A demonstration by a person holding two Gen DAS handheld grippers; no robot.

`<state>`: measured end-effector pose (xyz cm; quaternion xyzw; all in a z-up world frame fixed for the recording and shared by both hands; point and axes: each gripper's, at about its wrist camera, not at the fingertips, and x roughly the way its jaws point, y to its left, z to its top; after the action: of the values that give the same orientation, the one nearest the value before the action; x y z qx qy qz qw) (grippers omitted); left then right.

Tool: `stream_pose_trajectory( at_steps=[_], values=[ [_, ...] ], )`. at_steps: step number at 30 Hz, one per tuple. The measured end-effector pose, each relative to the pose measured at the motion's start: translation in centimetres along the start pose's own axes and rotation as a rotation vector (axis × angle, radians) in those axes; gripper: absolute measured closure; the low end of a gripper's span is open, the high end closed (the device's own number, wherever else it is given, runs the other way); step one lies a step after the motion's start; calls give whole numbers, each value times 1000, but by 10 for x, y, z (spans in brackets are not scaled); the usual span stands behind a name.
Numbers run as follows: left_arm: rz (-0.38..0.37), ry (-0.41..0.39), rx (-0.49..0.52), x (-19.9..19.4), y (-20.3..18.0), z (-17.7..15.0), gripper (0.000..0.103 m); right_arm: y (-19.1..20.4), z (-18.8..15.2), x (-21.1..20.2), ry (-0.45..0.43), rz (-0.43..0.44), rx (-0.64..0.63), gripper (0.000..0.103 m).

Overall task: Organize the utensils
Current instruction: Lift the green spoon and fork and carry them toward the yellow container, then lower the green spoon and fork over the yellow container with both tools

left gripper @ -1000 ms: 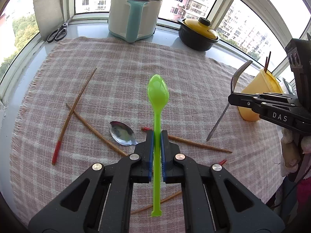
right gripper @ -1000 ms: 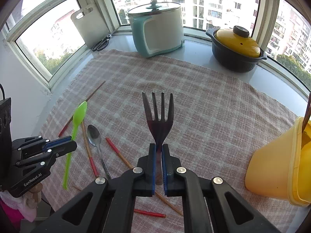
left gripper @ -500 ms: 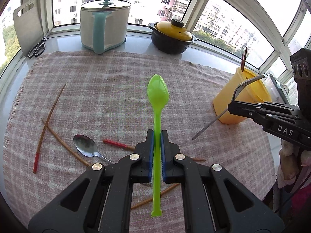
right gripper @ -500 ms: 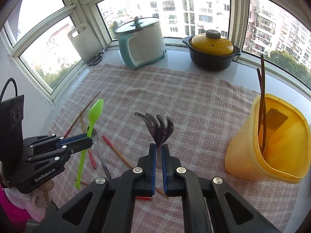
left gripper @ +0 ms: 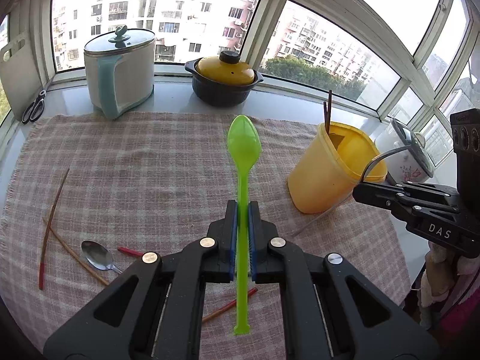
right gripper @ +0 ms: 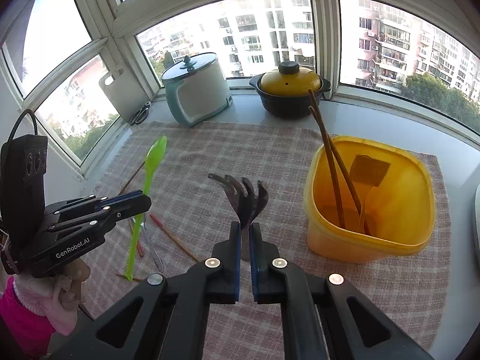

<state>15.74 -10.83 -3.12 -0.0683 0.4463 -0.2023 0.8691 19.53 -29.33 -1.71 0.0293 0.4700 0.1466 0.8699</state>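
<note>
Two utensils clamped, green spoon (left gripper: 243, 162) in left hand-held gripper (left gripper: 242, 210), fork (right gripper: 244, 198) in right hand-held gripper (right gripper: 246, 231)

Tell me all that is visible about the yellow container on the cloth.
The yellow container looks like translucent plastic, with a rounded-square open rim and no lid. It stands upright on the checked cloth, toward its right side. Inside, two brown chopsticks lean against the rim, and there is a dark flat utensil that cannot be identified. Neither gripper touches it.
</note>
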Motion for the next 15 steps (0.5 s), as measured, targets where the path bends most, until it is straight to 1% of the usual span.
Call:
stream_pose_trajectory(
  at_steps=[10,15],
  values=[
    [-62,-51,36,1,-45,29,99,-27,-2,-51,-74,-16,26,101],
    [-91,-77,42,6,-66,43,99,-41,2,-70,-106,-30,32,101]
  ],
)
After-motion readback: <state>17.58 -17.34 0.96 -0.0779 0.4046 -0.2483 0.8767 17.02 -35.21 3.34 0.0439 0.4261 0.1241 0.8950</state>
